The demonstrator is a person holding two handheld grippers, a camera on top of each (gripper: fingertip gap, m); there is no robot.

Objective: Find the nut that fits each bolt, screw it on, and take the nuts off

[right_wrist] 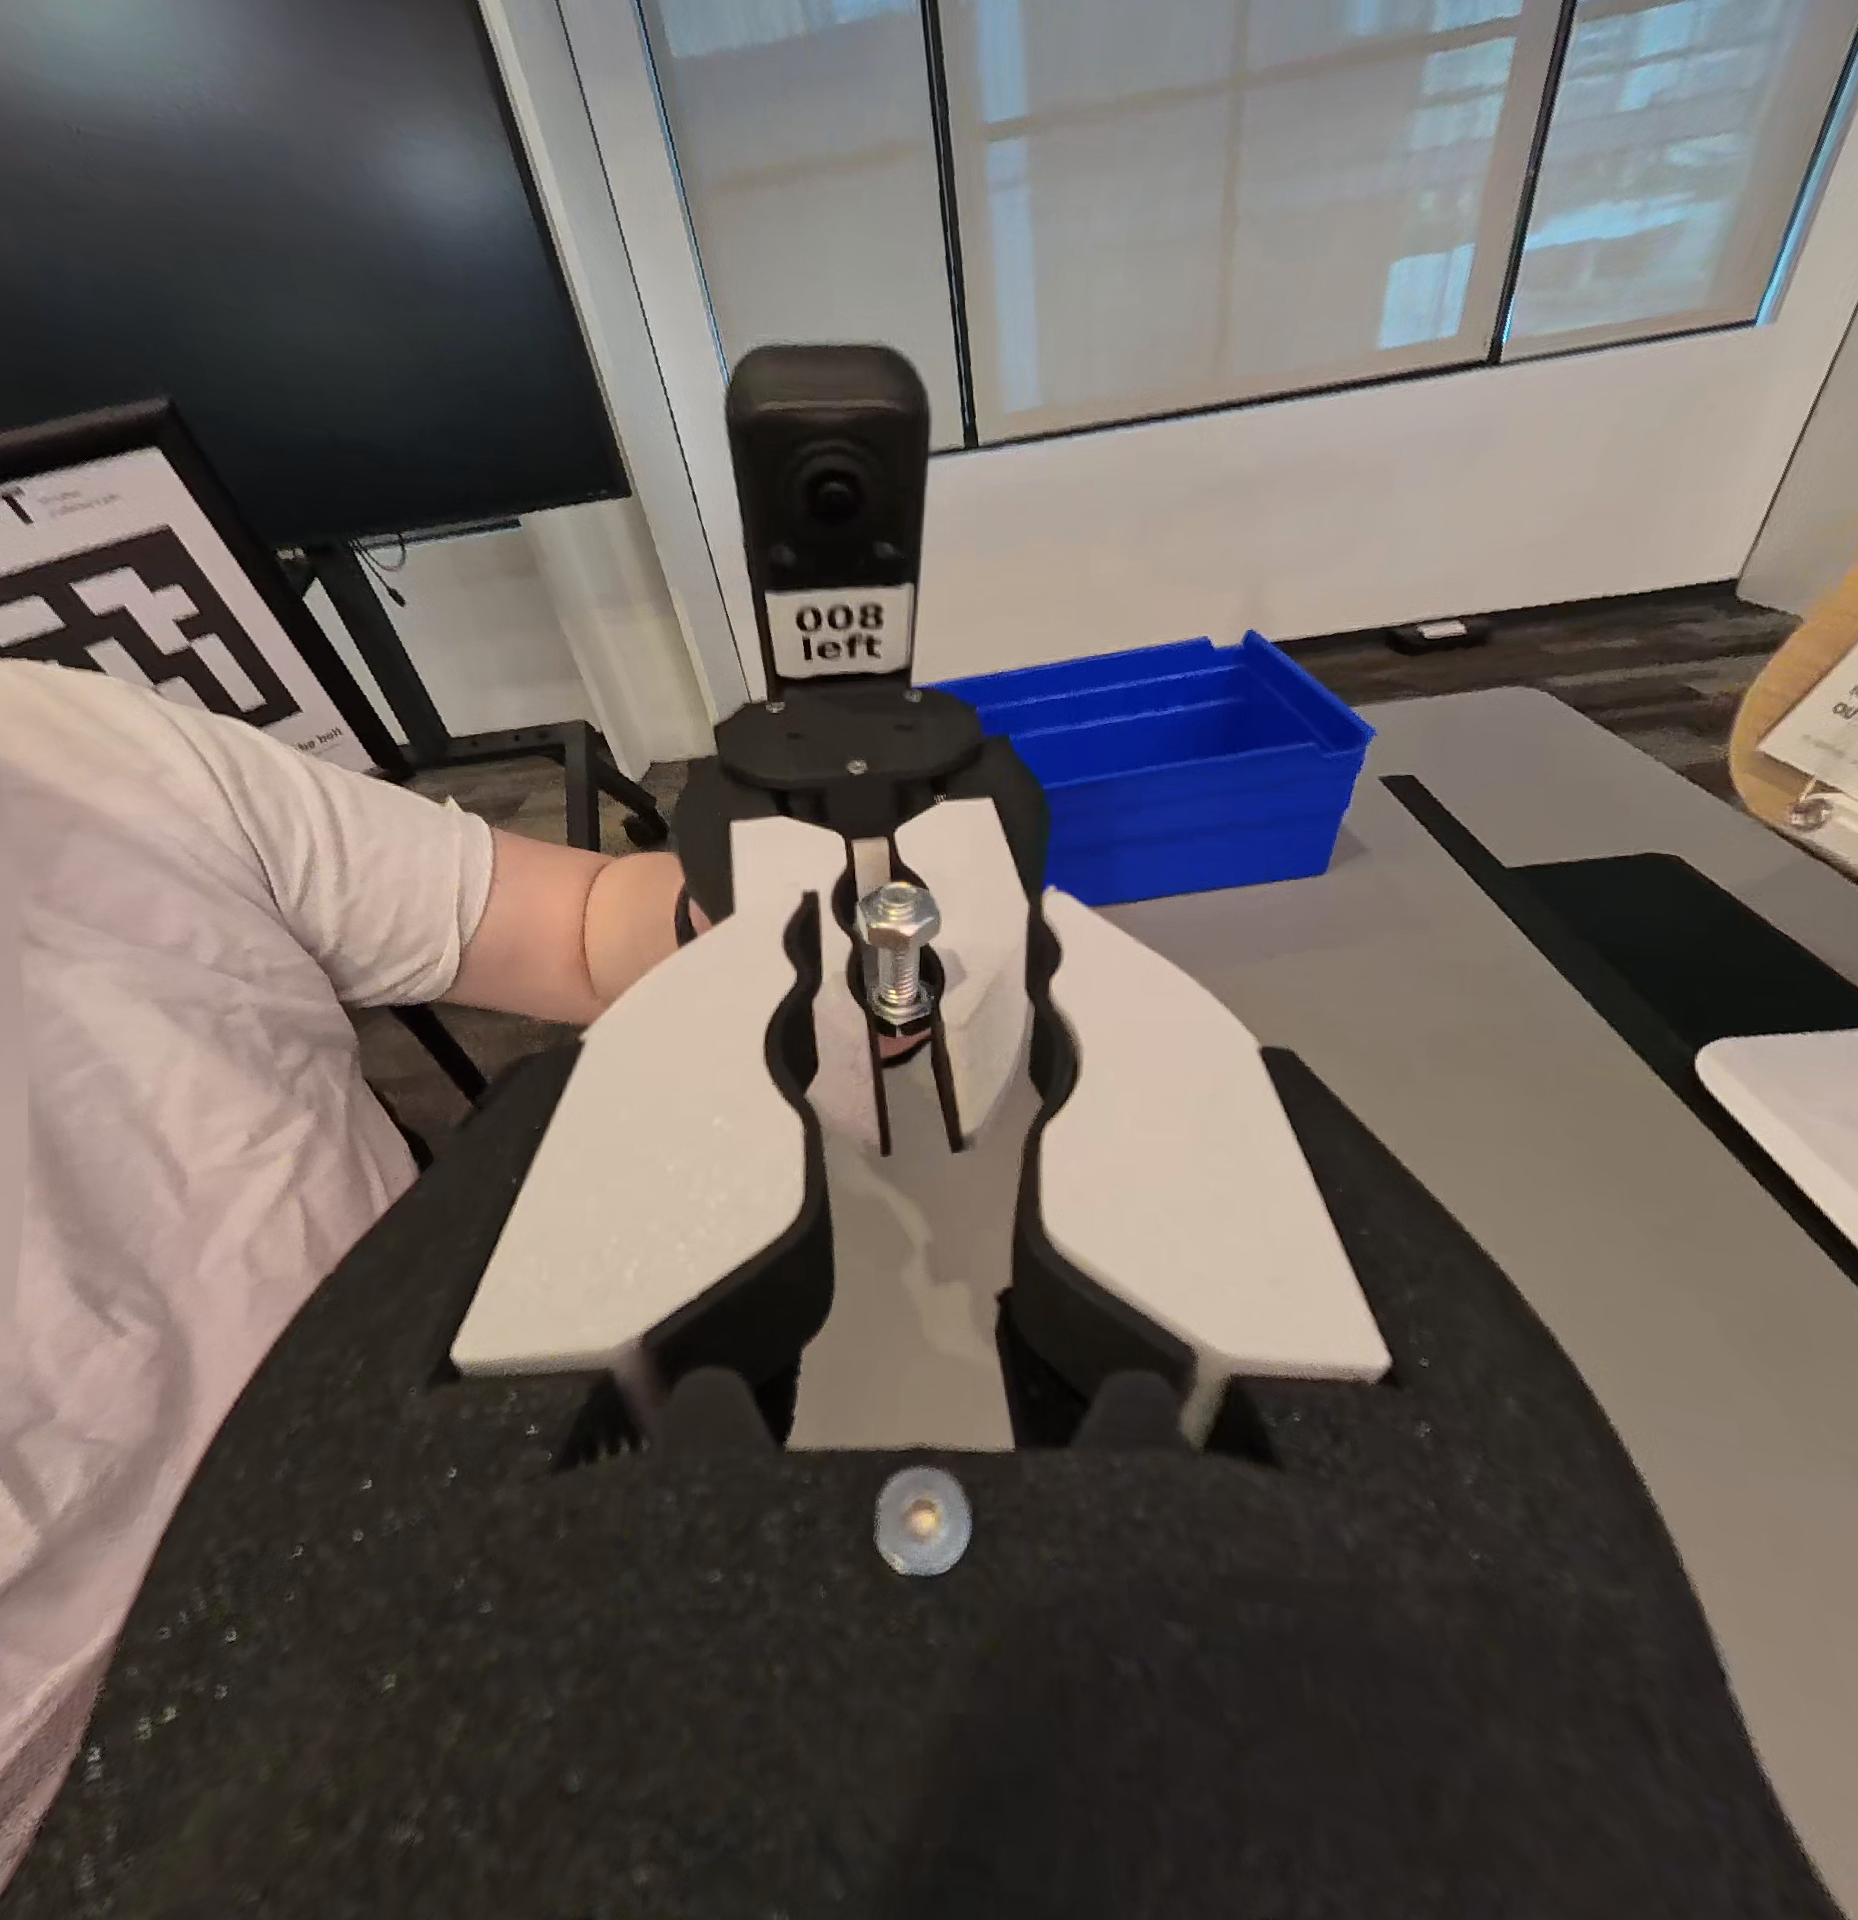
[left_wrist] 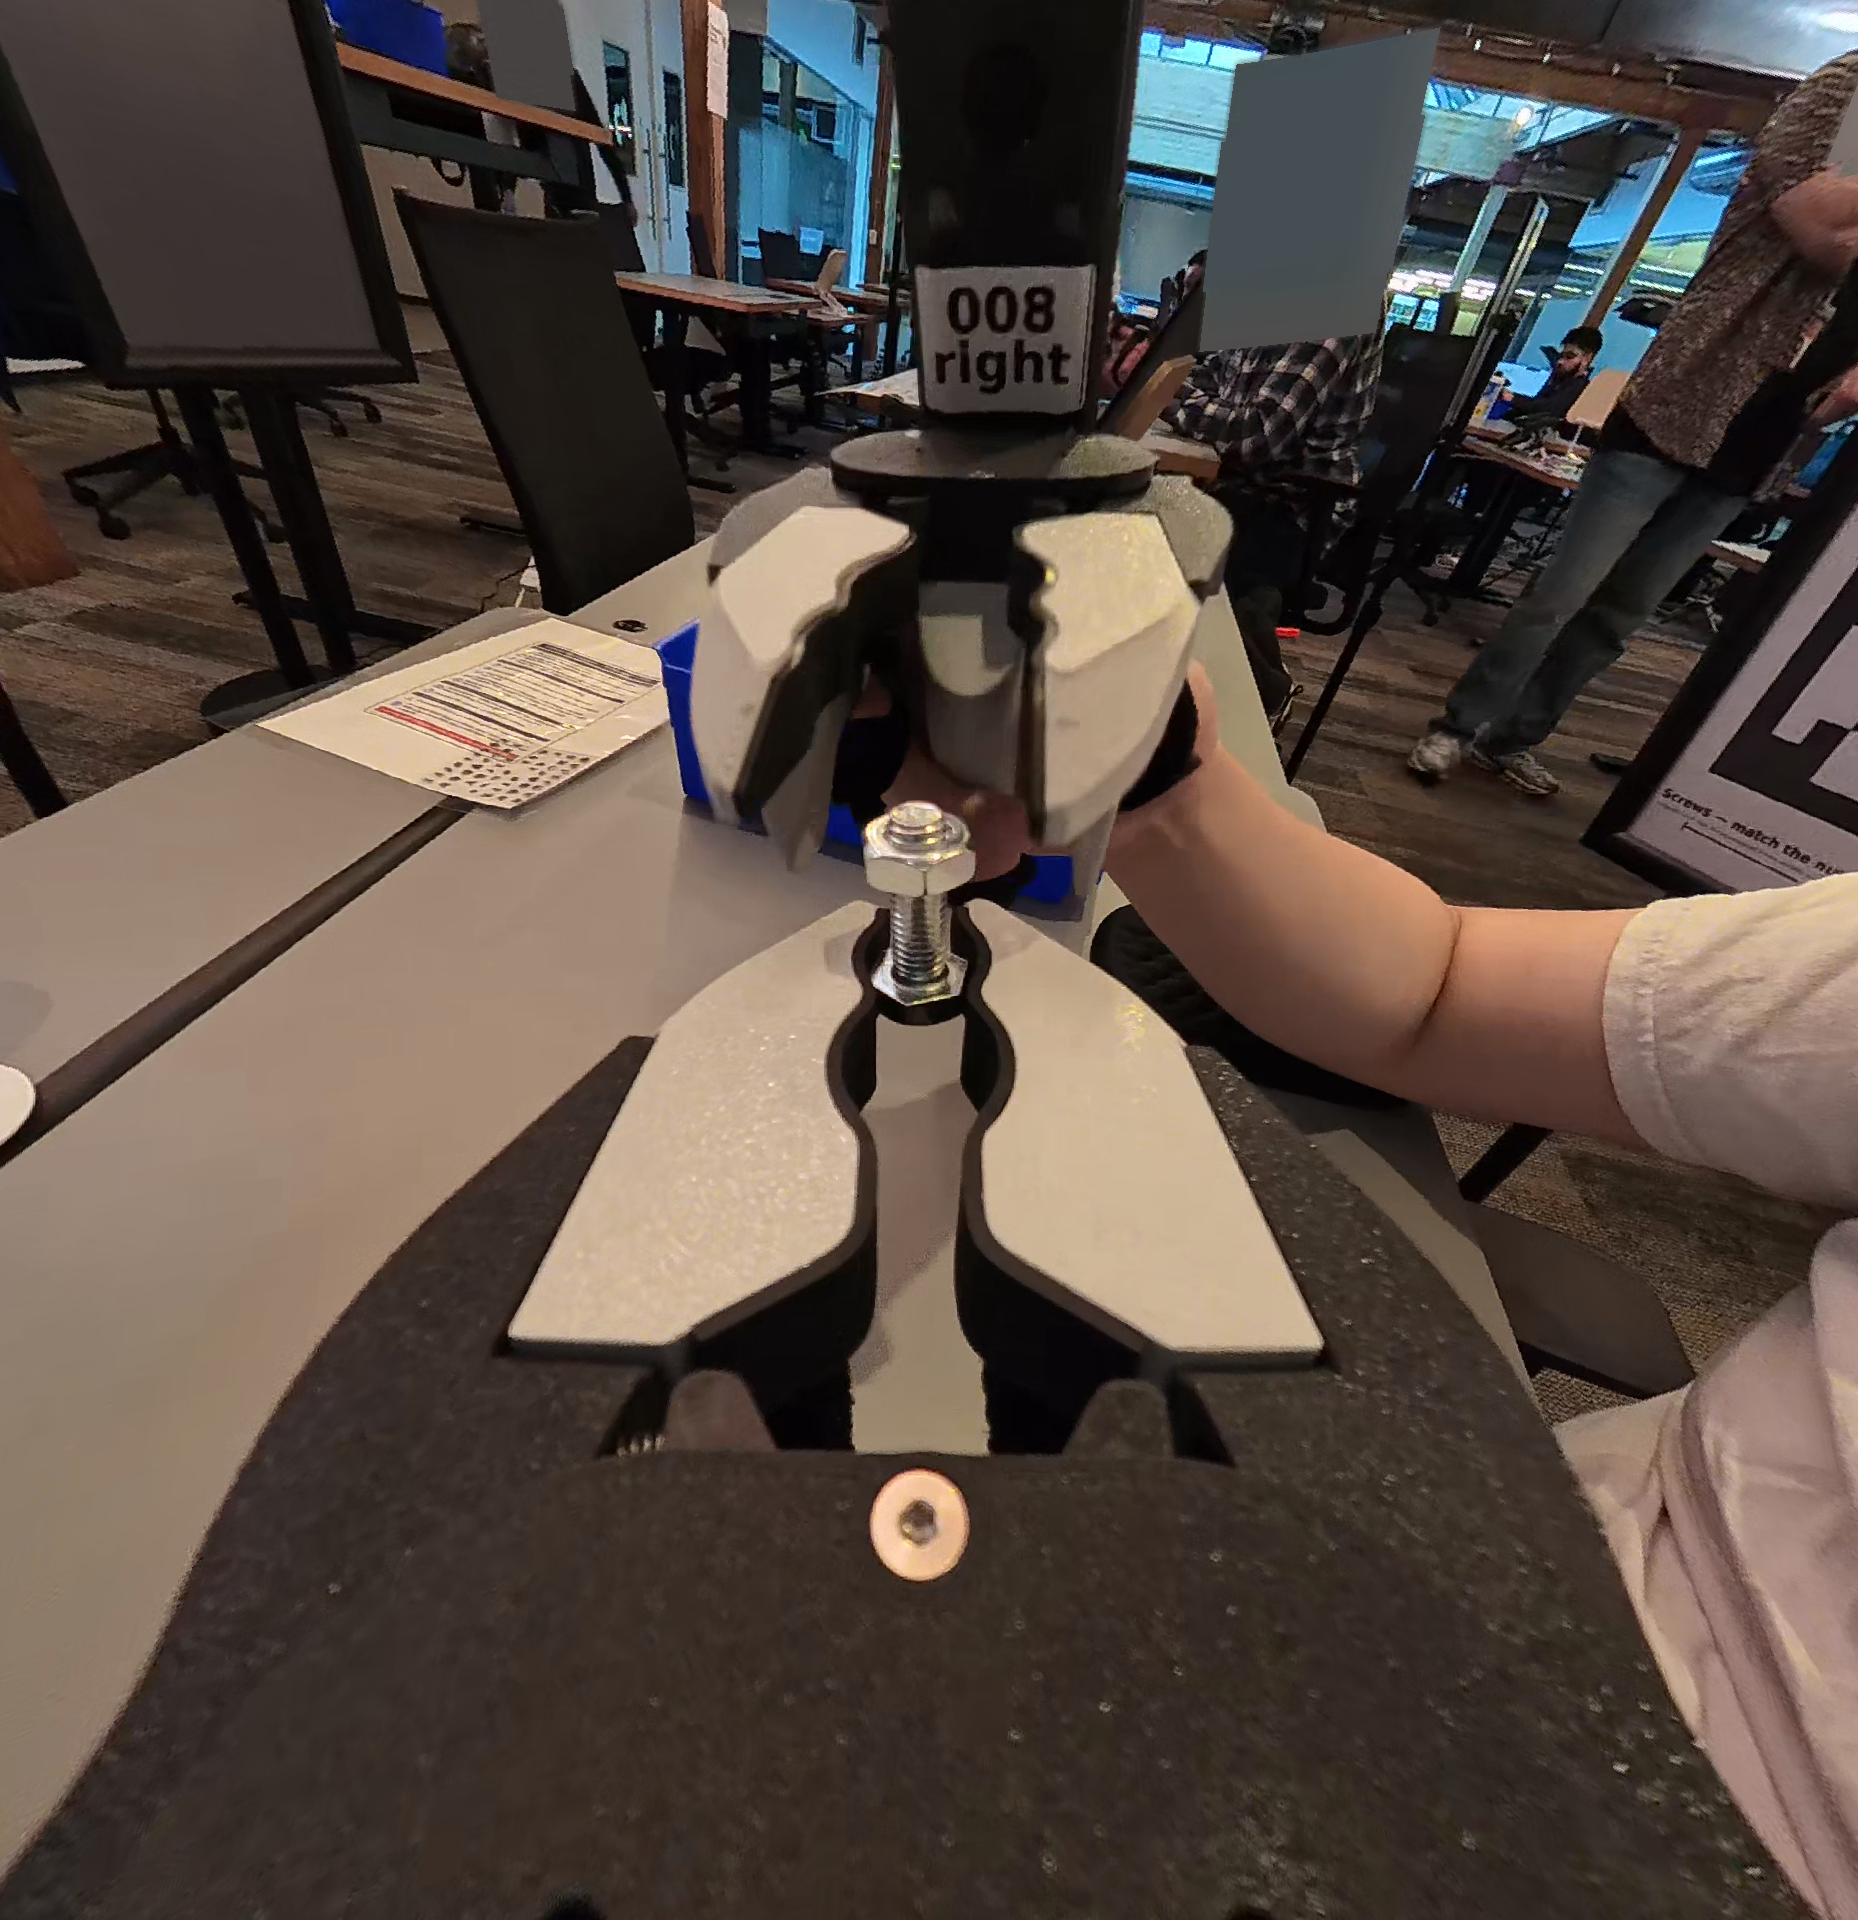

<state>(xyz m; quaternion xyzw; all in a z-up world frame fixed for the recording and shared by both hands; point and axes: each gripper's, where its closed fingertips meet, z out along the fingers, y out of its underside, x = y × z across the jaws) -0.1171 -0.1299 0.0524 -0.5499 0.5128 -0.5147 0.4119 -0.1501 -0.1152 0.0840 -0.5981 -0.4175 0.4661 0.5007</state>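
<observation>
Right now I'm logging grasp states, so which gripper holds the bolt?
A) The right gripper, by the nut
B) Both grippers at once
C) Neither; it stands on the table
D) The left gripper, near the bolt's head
D: the left gripper is shut on the bolt at its lower end, while the right gripper stands open around it without touching.

White printed label (left_wrist: pixel 1003 338) on a black camera post (left_wrist: pixel 1008 135); second label (right_wrist: pixel 840 632) below a black camera (right_wrist: pixel 826 468); lettered framed poster (left_wrist: pixel 1798 748); printed sheet (left_wrist: pixel 489 707) on the surface (left_wrist: pixel 281 1018)
</observation>
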